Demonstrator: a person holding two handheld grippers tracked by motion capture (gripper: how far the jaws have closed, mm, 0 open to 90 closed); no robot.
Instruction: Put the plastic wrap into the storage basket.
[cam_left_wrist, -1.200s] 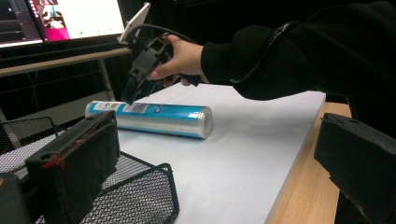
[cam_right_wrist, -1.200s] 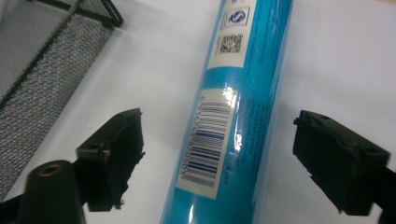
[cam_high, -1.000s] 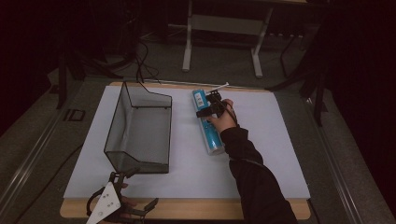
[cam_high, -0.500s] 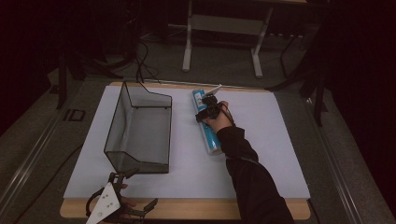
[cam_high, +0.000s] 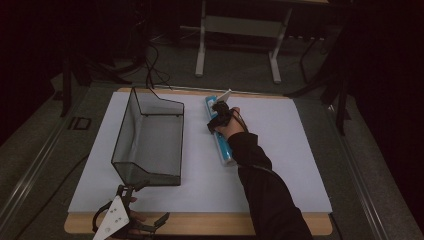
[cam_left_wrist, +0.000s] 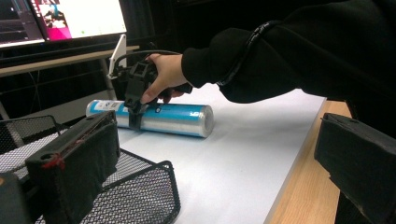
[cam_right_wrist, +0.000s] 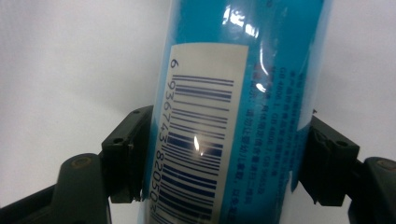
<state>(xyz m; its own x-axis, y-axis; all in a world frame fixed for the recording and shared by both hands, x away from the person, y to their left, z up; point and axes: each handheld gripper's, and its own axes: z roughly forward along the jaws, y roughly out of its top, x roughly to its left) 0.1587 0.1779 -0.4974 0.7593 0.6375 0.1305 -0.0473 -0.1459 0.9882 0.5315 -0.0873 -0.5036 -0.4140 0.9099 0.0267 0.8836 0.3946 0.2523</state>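
The right gripper (cam_high: 218, 116) clamps its jaws around the blue roll (cam_high: 221, 139), right of the wire basket (cam_high: 150, 137). The left gripper (cam_high: 131, 220) sits near the basket's front corner, jaws wide.

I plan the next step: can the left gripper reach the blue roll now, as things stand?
Probably not directly. The left gripper sits at the table's near edge, the wire basket stands between it and the blue roll, and the right gripper already straddles the roll.
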